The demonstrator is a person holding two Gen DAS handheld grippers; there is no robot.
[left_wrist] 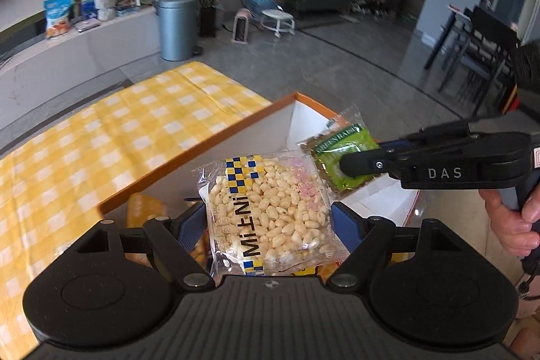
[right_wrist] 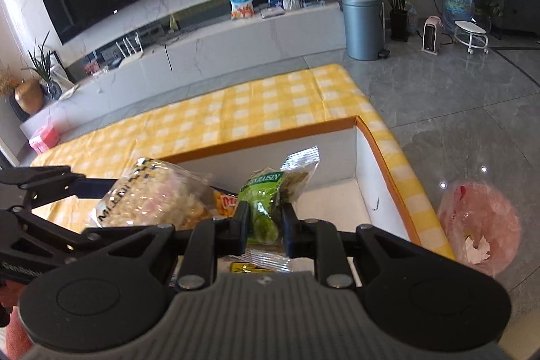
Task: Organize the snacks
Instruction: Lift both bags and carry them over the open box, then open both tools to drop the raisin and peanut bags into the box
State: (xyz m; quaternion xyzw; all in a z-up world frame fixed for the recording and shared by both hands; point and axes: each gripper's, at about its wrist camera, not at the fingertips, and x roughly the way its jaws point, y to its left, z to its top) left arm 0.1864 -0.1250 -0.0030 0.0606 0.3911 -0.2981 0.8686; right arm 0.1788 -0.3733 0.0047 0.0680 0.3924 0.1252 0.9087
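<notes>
My left gripper (left_wrist: 268, 218) is shut on a clear puffed-rice snack pack (left_wrist: 270, 211) and holds it above the orange-rimmed white box (left_wrist: 189, 154). The pack also shows in the right wrist view (right_wrist: 152, 198). My right gripper (right_wrist: 263, 221) is shut on a green raisin packet (right_wrist: 265, 201) over the same box (right_wrist: 270, 137). In the left wrist view the right gripper (left_wrist: 351, 166) comes in from the right, holding the green packet (left_wrist: 341, 150) just beyond the rice pack. Orange snack packs (left_wrist: 145, 208) lie in the box below.
The box stands on a yellow checked tablecloth (left_wrist: 84, 140), near its right edge (right_wrist: 398, 157). A pink bag-lined bin (right_wrist: 479, 225) sits on the floor to the right. A grey trash can (right_wrist: 361, 22) and a TV bench (right_wrist: 202, 43) stand beyond the table.
</notes>
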